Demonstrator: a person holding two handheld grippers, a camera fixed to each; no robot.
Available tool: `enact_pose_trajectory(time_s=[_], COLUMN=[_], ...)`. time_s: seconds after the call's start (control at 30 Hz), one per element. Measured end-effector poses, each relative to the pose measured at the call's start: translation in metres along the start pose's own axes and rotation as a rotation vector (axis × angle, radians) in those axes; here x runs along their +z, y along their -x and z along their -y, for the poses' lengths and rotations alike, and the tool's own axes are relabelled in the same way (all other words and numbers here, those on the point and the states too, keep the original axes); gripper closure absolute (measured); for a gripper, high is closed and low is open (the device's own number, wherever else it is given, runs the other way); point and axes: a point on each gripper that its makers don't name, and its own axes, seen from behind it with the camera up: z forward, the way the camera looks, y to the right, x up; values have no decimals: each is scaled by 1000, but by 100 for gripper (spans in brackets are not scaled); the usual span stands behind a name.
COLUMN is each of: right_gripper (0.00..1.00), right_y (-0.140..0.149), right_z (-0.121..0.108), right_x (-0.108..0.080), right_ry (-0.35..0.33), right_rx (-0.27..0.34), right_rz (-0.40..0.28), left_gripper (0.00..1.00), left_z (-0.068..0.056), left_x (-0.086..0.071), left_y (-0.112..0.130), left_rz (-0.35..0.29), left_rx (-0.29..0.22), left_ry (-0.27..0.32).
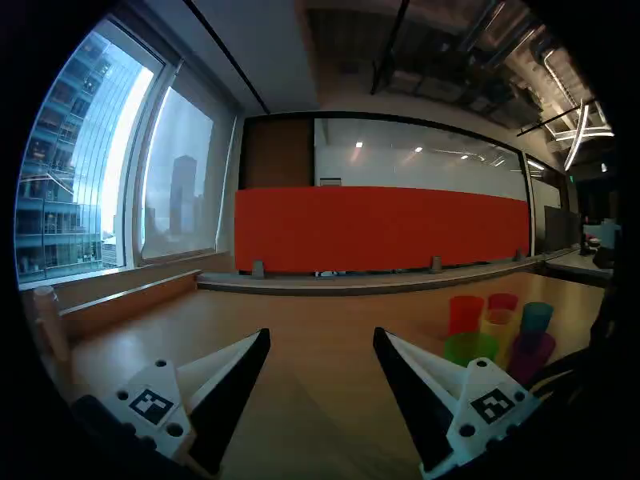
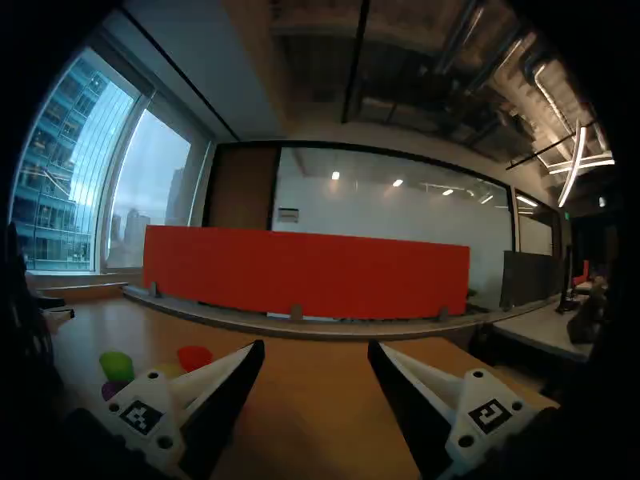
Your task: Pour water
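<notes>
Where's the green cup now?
In the left gripper view, the green cup stands lower right on the wooden table, in front of the red cup.

Dim interior | daylight from left windows [image 1: 120, 176] | ceiling strip lights [image 1: 578, 136] glare | fisheye edges bent

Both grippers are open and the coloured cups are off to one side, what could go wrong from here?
1. The coloured cups stand bunched together; the open left gripper reaching for one could knock its neighbours.
2. They look like light plastic, so a hard squeeze may tip or crush one.
3. In the right gripper view the right gripper partly hides them behind its own finger, so aiming from there may be poor.
</notes>
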Motion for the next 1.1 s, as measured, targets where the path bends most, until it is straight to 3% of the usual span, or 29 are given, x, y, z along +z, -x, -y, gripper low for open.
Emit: enact_pose_trajectory(time_s=[0.2,0.57,1.1], right_gripper=[0,0,0], right_y=[18,59,80], right_z=[6,-12,-25], right_x=[4,7,10], right_ry=[-15,27,43], right_rx=[23,65,92], right_rz=[0,41,58], left_gripper=[4,4,4], left_z=[0,1,1], left_x=[0,0,0], left_y=[0,0,0], left_rz=[0,0,0], left_rx=[0,0,0], left_ry=[0,0,0])
